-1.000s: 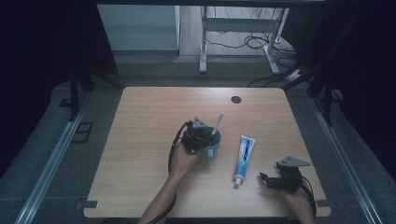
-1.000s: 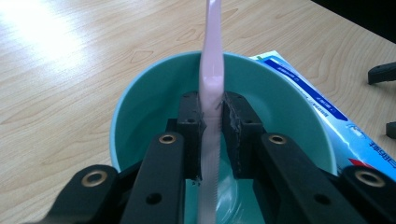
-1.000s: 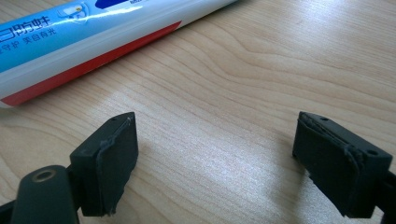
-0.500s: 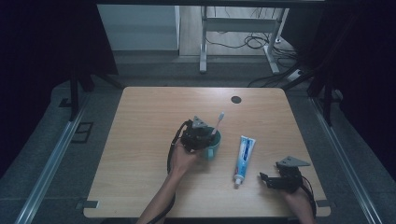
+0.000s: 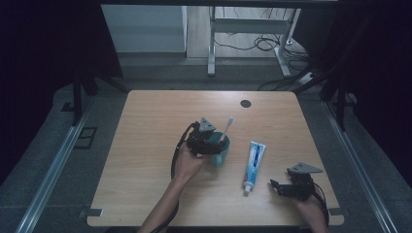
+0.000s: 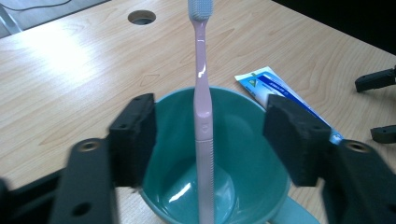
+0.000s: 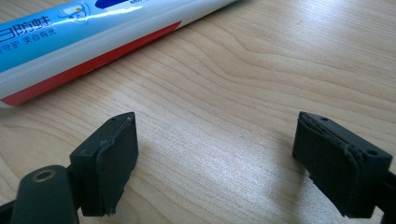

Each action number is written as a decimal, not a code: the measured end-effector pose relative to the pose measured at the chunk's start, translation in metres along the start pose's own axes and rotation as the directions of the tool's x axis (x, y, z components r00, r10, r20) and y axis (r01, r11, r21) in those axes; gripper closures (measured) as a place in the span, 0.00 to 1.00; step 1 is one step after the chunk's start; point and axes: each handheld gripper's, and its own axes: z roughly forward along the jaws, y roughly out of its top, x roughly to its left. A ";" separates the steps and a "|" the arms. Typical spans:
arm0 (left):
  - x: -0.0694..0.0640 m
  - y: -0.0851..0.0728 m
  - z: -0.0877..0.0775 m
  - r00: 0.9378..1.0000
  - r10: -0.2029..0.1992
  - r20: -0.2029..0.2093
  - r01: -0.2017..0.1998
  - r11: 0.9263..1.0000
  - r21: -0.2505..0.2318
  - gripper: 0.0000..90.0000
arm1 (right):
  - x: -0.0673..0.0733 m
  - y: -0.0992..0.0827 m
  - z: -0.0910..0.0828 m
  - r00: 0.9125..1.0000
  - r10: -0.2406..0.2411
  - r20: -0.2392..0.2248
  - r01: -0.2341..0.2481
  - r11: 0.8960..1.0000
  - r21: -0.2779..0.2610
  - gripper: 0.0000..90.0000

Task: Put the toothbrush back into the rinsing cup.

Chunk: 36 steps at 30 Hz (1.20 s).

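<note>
High view: pale wood-grain table [image 5: 145, 145] with rounded corners and a round cable hole [image 5: 246, 103] near the far edge; far half is bare. Left gripper [image 5: 206, 142] sits mid-table over a teal cup [image 5: 221, 151], glossy inside. A pink toothbrush [image 5: 226, 128] stands in the cup, bristles up, leaning away from the person. Left gripper view: jaws spread wide, one black pad [image 6: 135, 135] just outside each side of the rim; can't tell if they touch it. Cup's near edge and handle are cut off at the frame bottom. Toothpaste tube [image 5: 252, 165], white and blue with a red stripe, lies flat right of the cup, cap toward the person. Right gripper [image 5: 284, 187] rests near the table's front right corner, jaws wide apart on bare wood, tube just beside them, apart.
</note>
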 end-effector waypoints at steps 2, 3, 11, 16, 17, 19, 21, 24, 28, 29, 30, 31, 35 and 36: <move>0.000 0.001 -0.002 1.000 0.000 -0.006 0.000 1.000 -0.004 0.29 | 0.000 0.000 0.000 1.000 0.000 0.000 0.000 1.000 0.000 0.16; 0.000 0.001 -0.004 1.000 0.000 -0.008 0.000 1.000 -0.003 0.26 | 0.000 0.000 0.000 1.000 0.000 0.000 0.000 1.000 0.000 0.16; 0.005 0.000 -0.015 1.000 -0.028 0.003 0.028 1.000 -0.009 0.17 | 0.000 0.000 0.000 1.000 -0.001 0.000 0.001 1.000 0.000 0.16; 0.008 -0.003 -0.022 0.999 -0.035 0.015 0.035 0.999 -0.002 0.15 | 0.000 0.000 0.000 1.000 -0.001 0.000 0.001 1.000 0.000 0.16; 0.008 -0.004 -0.023 0.999 -0.039 0.018 0.039 0.999 -0.006 0.14 | 0.000 0.000 0.000 1.000 -0.001 0.001 0.001 1.000 0.000 0.16; 0.009 -0.005 -0.025 0.999 -0.038 0.017 0.038 0.999 -0.008 0.13 | 0.000 0.000 0.000 1.000 -0.001 0.000 0.001 1.000 0.001 0.16; 0.009 -0.007 -0.028 0.999 -0.040 0.015 0.040 0.999 -0.009 0.13 | 0.000 0.000 0.000 1.000 -0.001 0.001 0.001 1.000 0.000 0.16; 0.011 -0.009 -0.032 0.999 -0.041 0.012 0.041 0.999 -0.011 0.11 | 0.000 0.000 0.000 1.000 -0.001 0.001 0.001 1.000 0.001 0.16; 0.013 -0.012 -0.037 0.999 -0.040 0.003 0.040 0.999 -0.013 0.10 | 0.000 0.000 0.000 1.000 -0.001 0.001 0.001 1.000 0.001 0.16; 0.013 -0.013 -0.039 0.999 -0.044 0.000 0.044 0.999 -0.013 0.10 | 0.000 0.000 0.000 1.000 -0.001 0.001 0.001 1.000 0.000 0.16; 0.014 -0.015 -0.040 0.999 -0.046 -0.002 0.046 0.999 -0.015 0.09 | 0.000 0.000 0.000 1.000 -0.002 0.001 0.002 1.000 0.001 0.16; 0.015 -0.016 -0.042 0.999 -0.046 -0.002 0.046 0.999 -0.014 0.09 | 0.000 0.000 0.000 1.000 -0.001 0.000 0.001 1.000 0.001 0.16; 0.016 -0.019 -0.045 0.999 -0.045 -0.006 0.045 0.999 -0.013 0.07 | 0.000 0.000 0.000 1.000 -0.001 0.001 0.001 1.000 0.001 0.16; 0.016 -0.020 -0.046 0.999 -0.046 -0.006 0.046 0.999 -0.011 0.07 | 0.000 0.000 0.000 1.000 -0.001 0.000 0.001 1.000 0.001 0.16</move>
